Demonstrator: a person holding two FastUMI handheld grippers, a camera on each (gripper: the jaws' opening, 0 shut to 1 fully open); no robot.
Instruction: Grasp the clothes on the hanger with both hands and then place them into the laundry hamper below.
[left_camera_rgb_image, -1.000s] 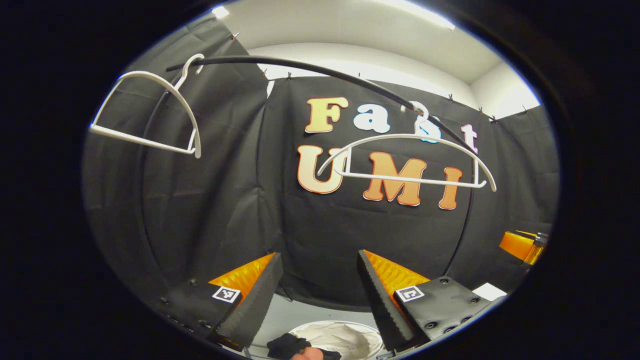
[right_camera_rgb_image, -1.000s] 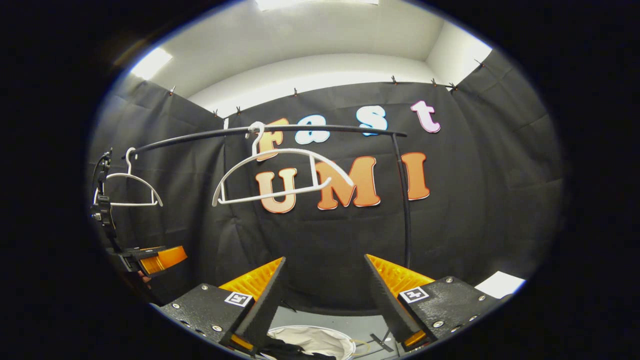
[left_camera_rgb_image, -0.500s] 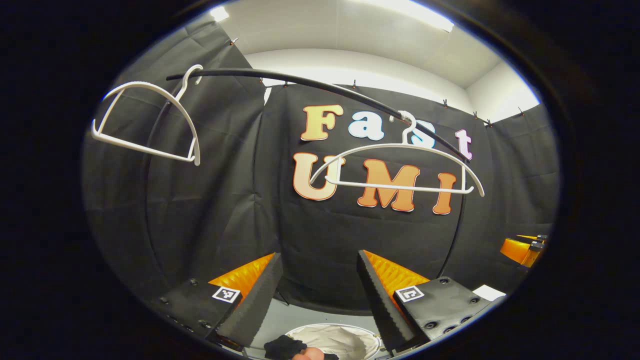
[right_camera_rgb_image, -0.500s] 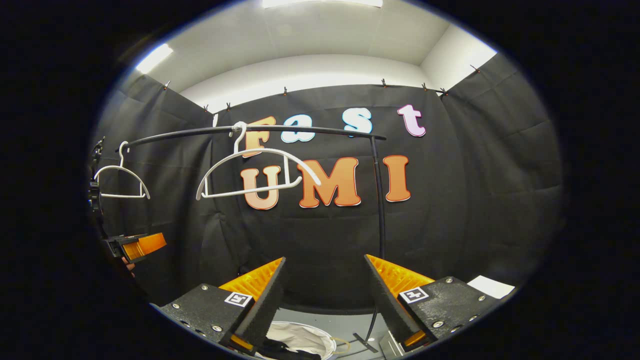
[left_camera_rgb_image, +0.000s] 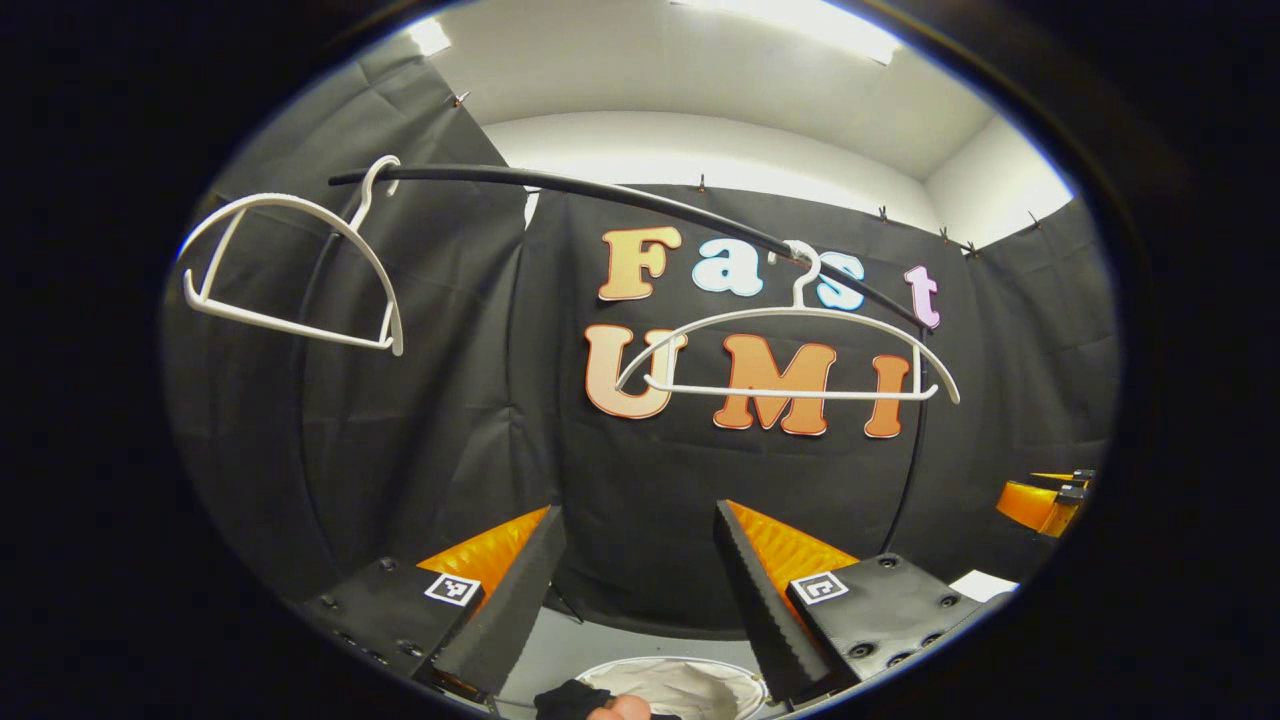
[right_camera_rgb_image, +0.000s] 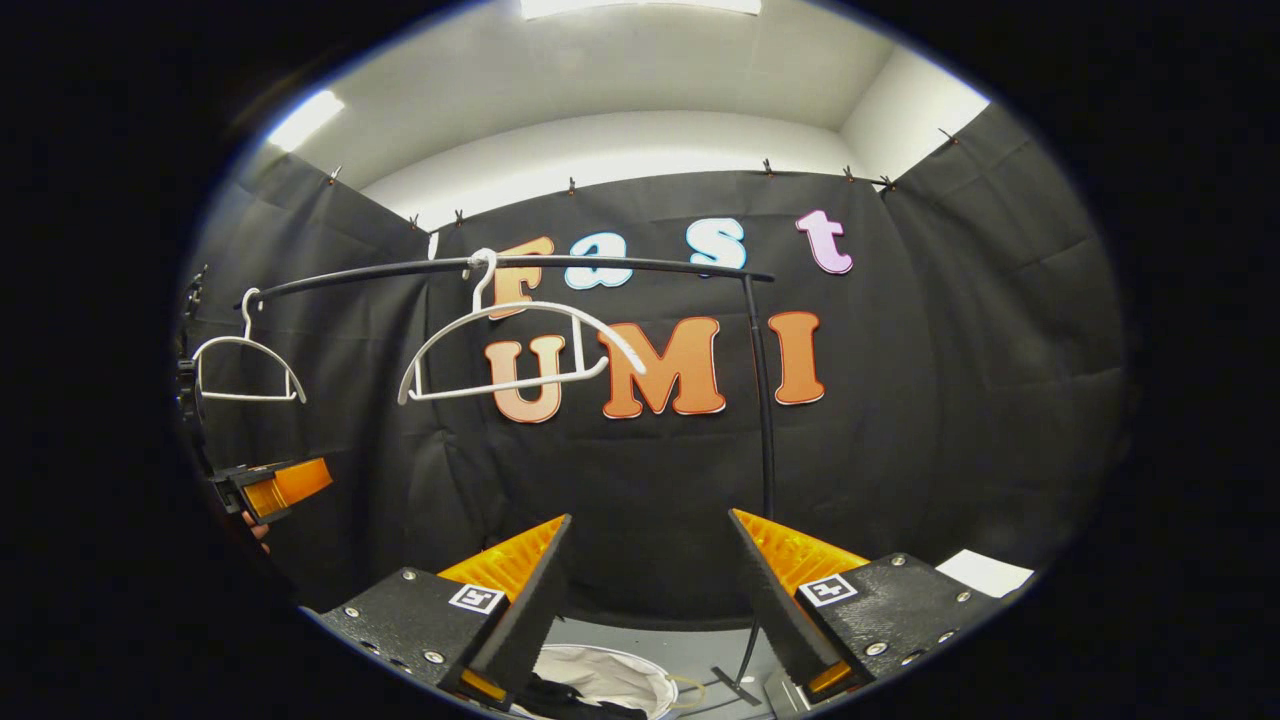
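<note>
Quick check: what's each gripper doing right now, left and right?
Left gripper: open, holding nothing.
Right gripper: open, holding nothing.

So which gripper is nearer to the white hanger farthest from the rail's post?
Left. The left gripper is just below that hanger; the right gripper is off to the side, nearer the post.

The hamper is cut off by the bottom edge in the left gripper view, and the fingers hide its sides. The dark clothes in it are cut off too. In the right gripper view, the other gripper is half lost at the left edge.
</note>
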